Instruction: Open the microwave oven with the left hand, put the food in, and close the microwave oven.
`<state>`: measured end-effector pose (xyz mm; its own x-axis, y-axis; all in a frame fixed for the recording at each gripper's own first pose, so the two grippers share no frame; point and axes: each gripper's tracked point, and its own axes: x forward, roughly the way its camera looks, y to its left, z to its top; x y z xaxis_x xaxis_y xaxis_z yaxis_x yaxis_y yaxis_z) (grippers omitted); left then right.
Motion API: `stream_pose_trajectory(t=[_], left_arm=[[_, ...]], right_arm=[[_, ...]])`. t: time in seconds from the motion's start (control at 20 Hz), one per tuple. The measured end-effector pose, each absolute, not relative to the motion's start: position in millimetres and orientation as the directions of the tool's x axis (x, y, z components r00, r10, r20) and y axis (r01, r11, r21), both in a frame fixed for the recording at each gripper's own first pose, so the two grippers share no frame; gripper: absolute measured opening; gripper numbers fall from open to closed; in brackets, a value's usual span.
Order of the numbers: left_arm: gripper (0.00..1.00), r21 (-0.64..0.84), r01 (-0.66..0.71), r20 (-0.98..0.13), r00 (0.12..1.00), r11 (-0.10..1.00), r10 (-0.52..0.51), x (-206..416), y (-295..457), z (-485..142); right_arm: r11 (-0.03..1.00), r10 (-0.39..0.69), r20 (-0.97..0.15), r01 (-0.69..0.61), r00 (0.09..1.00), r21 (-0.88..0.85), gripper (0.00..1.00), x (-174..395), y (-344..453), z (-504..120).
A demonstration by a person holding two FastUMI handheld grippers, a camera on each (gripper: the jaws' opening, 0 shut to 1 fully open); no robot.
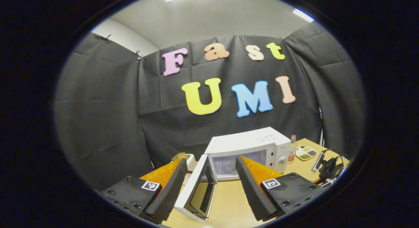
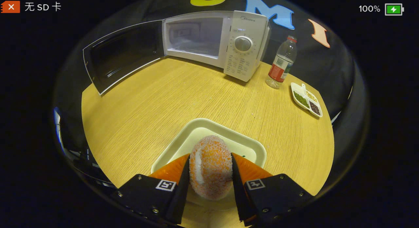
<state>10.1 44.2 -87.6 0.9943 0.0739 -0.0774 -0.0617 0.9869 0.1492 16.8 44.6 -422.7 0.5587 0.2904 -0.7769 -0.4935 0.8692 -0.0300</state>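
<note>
First step done: microwave oven (image 2: 216,38) standing at the back of the tabletop (image 2: 163,100) with its door (image 2: 122,54) swung wide to the side and the cavity bare. Second step under way: right tongs (image 2: 210,175) pinching the food (image 2: 211,170), a round sugar-dusted orange pastry, one pad on each flank, directly over the pale tray (image 2: 252,146); hard to tell from this angle whether already lifted clear or resting in the tray. Well short of the oven, with open tabletop between. Left tongs (image 1: 211,185) spread wide, holding nothing, hanging just in front of the open door (image 1: 196,188) in the left gripper view. Remaining: carrying the food across into the cavity, releasing it, then swinging the door closed.
</note>
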Motion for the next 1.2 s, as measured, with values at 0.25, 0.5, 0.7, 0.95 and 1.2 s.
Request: stream_pose_trajectory(t=[0.25, 0.5, 0.7, 0.95, 1.2], left_arm=[[1.00, 0.142, -0.062, -0.087, 0.993, 0.988, 0.074, 19.5, 52.6, -92.3], [1.00, 0.147, -0.067, -0.100, 0.992, 0.987, 0.082, 28.5, 71.5, -101.7], [0.94, 0.124, -0.071, -0.107, 0.991, 0.990, 0.085, 34.5, 85.2, -109.4], [0.97, 0.131, -0.090, -0.118, 0.987, 0.987, 0.106, 44.7, 98.5, -122.9], [1.00, 0.164, -0.109, -0.115, 0.985, 0.980, 0.129, 61.3, 105.2, -142.0]], right_arm=[[0.870, 0.393, -0.696, -0.488, 0.601, 0.070, 0.63, 35.1, 84.5, -361.5], [0.853, 0.520, -0.563, -0.427, 0.642, 0.300, 0.63, 89.1, 163.3, -295.1], [0.844, 0.523, -0.489, -0.344, 0.698, 0.411, 0.63, 152.3, 216.2, -279.9], [0.840, 0.438, -0.408, -0.202, 0.801, 0.504, 0.63, 225.6, 260.0, -282.8], [0.827, 0.263, -0.339, -0.030, 0.903, 0.562, 0.63, 297.0, 283.2, -289.9]])
